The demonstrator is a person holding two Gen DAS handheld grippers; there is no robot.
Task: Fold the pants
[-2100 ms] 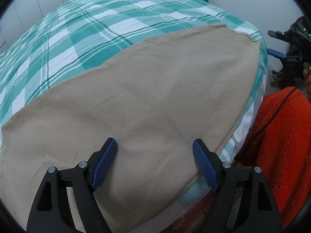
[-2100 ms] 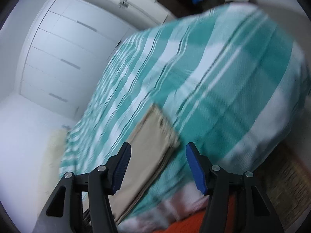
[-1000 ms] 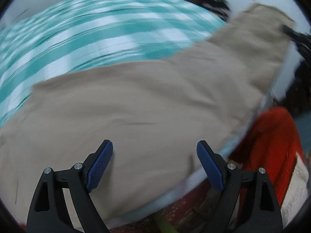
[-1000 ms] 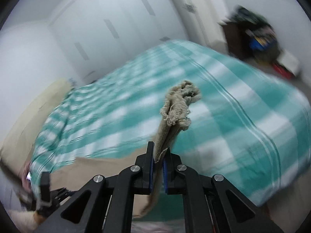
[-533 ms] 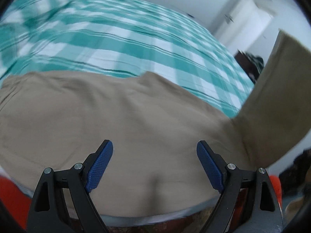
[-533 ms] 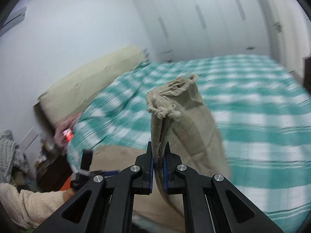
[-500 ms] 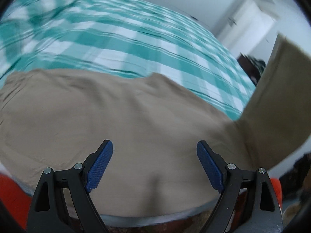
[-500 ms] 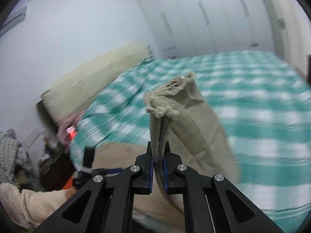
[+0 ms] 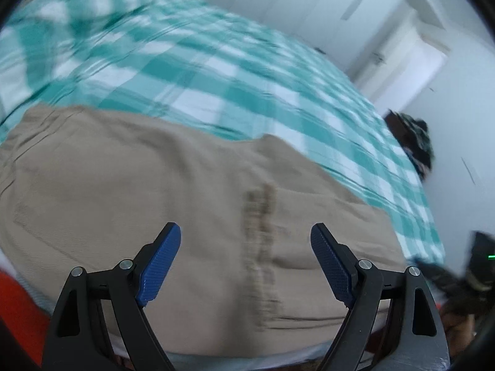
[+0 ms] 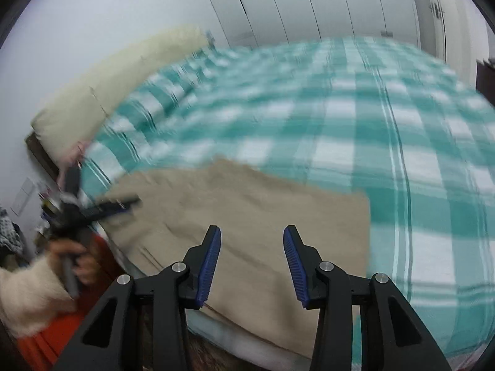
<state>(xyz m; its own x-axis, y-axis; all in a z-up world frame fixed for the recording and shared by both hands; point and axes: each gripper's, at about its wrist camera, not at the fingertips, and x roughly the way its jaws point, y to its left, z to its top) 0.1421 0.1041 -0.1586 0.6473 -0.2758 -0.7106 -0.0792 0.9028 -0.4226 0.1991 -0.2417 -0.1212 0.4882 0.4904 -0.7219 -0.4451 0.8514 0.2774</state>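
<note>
Beige pants [image 9: 185,191] lie on the teal plaid bed near its front edge, with the leg end folded back over the upper part; the frayed hem runs across the cloth in the left wrist view [image 9: 260,247]. The pants also show in the right wrist view [image 10: 263,210]. My left gripper [image 9: 246,262] is open and empty just above the pants. My right gripper [image 10: 252,261] is open and empty over the folded end. The left gripper also shows at the left of the right wrist view [image 10: 102,208], held in a hand.
The teal and white plaid bedspread [image 10: 386,123] covers the bed beyond the pants. A cream pillow [image 10: 117,86] lies at the head. White wardrobe doors [image 10: 309,3] stand behind. An orange fleece garment [image 9: 18,312] is at the bed's edge. Dark clutter [image 9: 411,142] sits on furniture at right.
My right gripper carried the pants' hem across toward the waist, laid it down and opened. The lifted leg now lies flat. The left gripper stayed open.
</note>
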